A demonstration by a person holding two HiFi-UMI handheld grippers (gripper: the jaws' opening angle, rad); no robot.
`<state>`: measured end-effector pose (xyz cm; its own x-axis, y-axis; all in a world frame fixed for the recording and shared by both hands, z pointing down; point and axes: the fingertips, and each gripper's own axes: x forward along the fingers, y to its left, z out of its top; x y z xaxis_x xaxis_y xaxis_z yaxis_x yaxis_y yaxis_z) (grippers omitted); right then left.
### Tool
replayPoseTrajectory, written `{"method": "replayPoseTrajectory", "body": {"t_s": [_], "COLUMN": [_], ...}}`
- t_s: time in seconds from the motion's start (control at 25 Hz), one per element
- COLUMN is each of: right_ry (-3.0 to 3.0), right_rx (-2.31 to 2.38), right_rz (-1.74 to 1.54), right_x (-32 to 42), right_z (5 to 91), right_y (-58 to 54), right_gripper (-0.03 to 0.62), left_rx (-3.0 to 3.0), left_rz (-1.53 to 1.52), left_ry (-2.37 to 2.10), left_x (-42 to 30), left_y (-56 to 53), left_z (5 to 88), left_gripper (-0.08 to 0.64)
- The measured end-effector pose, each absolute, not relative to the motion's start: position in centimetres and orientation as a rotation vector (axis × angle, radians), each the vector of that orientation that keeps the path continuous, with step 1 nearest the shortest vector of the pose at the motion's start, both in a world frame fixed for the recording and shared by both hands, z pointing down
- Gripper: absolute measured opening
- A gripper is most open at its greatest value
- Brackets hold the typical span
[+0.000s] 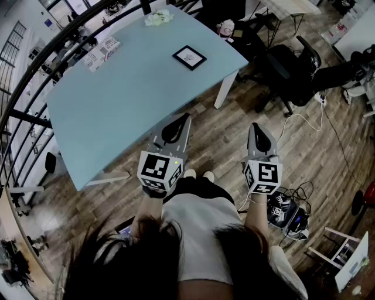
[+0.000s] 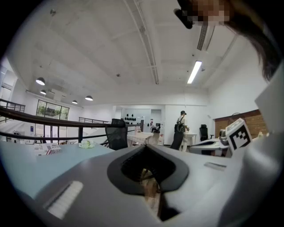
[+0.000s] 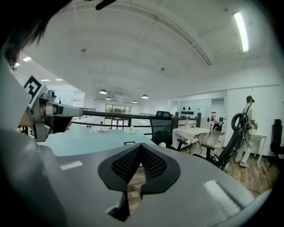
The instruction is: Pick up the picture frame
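The picture frame point(image 1: 189, 57), black-edged with a white picture, lies flat near the right edge of the light blue table point(image 1: 117, 99). In the right gripper view the picture frame point(image 3: 129, 143) is a small dark shape on the tabletop, just beyond the jaw tips. My left gripper point(image 1: 182, 118) and right gripper point(image 1: 256, 126) are held close to my body over the wooden floor, well short of the frame. The jaws of both are shut with nothing between them, as the left gripper point(image 2: 147, 146) and right gripper point(image 3: 141, 145) show in their own views.
White flowers point(image 1: 158, 17) and printed cards point(image 1: 102, 53) lie at the table's far end. Black office chairs point(image 1: 287, 70) stand to the right of the table, a dark railing point(image 1: 35, 64) runs along the left, and cables and gear point(image 1: 287, 212) lie on the floor by my right side.
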<state>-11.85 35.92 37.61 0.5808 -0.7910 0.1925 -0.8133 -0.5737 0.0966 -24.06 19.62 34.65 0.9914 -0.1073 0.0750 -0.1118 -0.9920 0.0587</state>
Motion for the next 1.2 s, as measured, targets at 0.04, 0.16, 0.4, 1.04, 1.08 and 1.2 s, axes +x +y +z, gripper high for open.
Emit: {"method": "replayPoseTrajectory", "body": {"t_s": [0.04, 0.16, 0.4, 1.04, 1.08, 1.2], "right_ry": [-1.345, -1.342, -1.391, -1.522, -1.521, -1.527], "right_rx": [2.642, 2.654, 2.617, 2.631, 2.635, 2.64], "right_rz": [0.194, 0.197, 0.168, 0.205, 0.204, 0.208], "right_x": [-11.6, -11.0, -10.3, -7.7, -7.2, -5.4], "right_z": [37.6, 37.5, 37.1, 38.3, 38.2, 38.3], "right_y": [36.1, 36.3, 36.7, 36.4, 36.0, 34.3], "right_gripper": [0.002, 0.002, 0.003, 0.006, 0.007, 0.012], "left_rx": [3.073, 3.073, 3.075, 3.021, 3.021, 3.015], "left_rz": [0.117, 0.132, 0.101, 0.19, 0.193, 0.206], "left_ry": [-0.179, -0.206, -0.251, -0.276, -0.27, -0.26], "left_x": [-24.0, -23.8, -23.0, -20.4, -19.9, -18.2], "left_y": [19.5, 19.2, 19.7, 20.2, 19.9, 18.2], "left_z": [34.8, 35.1, 34.9, 38.1, 38.2, 38.7], "left_gripper": [0.058, 0.057, 0.058, 0.06, 0.06, 0.06]}}
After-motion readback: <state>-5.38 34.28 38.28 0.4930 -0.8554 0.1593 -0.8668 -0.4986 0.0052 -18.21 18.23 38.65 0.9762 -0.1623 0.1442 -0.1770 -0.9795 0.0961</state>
